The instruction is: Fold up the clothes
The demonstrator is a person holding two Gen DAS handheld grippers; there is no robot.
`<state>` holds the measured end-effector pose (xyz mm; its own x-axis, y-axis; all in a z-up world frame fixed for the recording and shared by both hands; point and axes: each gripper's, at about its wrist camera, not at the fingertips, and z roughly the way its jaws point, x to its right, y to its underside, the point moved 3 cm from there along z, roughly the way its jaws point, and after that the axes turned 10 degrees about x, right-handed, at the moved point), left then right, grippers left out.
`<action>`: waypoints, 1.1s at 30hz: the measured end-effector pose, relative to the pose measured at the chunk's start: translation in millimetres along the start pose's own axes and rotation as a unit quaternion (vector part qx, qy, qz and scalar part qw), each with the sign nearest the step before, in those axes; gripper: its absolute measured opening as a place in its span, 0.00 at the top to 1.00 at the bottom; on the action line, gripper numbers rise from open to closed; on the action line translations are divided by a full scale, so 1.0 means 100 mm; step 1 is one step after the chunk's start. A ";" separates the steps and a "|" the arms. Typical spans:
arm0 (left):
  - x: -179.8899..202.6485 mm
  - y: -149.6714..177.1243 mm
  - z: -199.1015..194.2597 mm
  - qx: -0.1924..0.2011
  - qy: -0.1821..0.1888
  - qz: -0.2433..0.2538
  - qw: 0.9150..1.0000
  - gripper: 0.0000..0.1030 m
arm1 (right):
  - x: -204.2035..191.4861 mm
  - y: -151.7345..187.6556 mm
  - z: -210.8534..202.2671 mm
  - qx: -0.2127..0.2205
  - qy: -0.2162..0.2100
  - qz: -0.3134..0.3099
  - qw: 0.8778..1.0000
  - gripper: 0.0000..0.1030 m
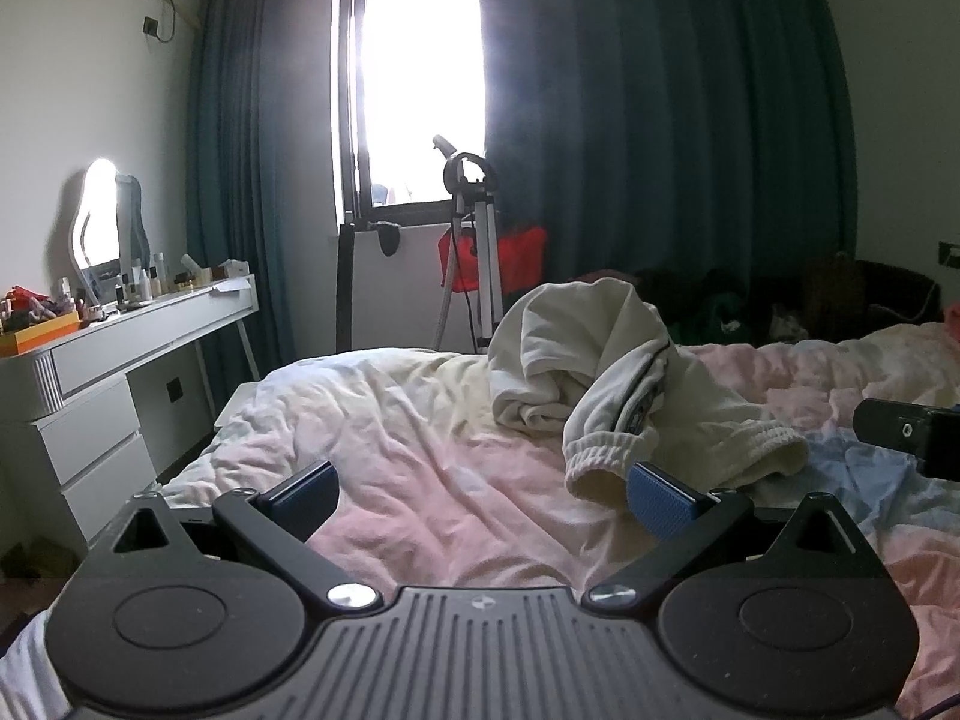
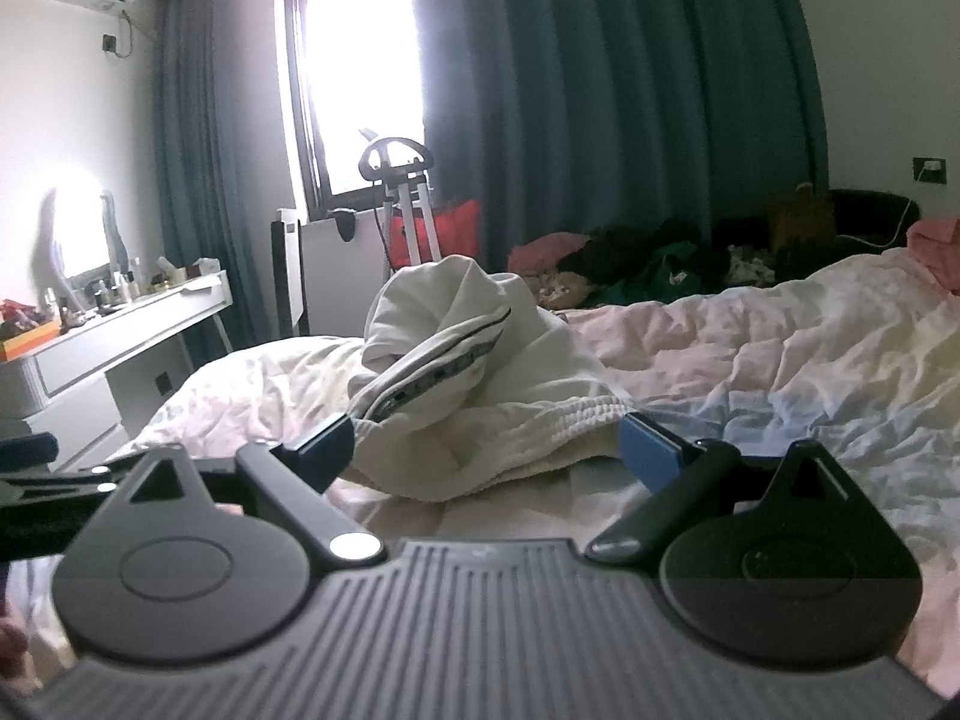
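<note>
A crumpled cream-white sweatshirt (image 1: 606, 378) with ribbed cuffs and a dark-striped trim lies heaped on the pastel duvet (image 1: 420, 450). My left gripper (image 1: 480, 495) is open and empty, low over the duvet, with the garment's cuff just beyond its right blue pad (image 1: 660, 504). In the right wrist view the same sweatshirt (image 2: 468, 372) sits directly ahead. My right gripper (image 2: 486, 450) is open, its fingers standing either side of the garment's ribbed hem, not closed on it. The right gripper's body shows at the left view's right edge (image 1: 906, 438).
A white dressing table (image 1: 120, 348) with a lit mirror and bottles stands left of the bed. A tripod (image 1: 474, 252) and red bag stand by the window. Dark clothes are piled (image 2: 672, 264) beyond the bed's far side, under teal curtains.
</note>
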<state>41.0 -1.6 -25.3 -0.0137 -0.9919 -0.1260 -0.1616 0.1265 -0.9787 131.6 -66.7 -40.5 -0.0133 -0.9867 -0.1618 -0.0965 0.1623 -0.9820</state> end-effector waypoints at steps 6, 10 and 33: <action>0.13 0.06 0.20 -0.023 0.024 0.046 0.998 0.00 | 0.03 0.00 0.02 -0.012 0.005 0.009 1.000 0.06; 0.34 0.17 0.57 -0.049 0.036 0.129 0.990 0.00 | 0.16 0.00 0.04 -0.019 0.020 0.029 0.999 0.06; 0.47 0.47 2.15 0.011 0.119 0.044 0.992 0.77 | 0.47 0.48 1.04 -0.098 0.059 0.056 0.992 0.06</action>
<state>244.5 -40.8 -111.9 -0.2608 -0.9498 -0.1726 -0.1269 0.2110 -0.9692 229.6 -105.2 -105.1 -0.1505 -0.9576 -0.2457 -0.2793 0.2796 -0.9186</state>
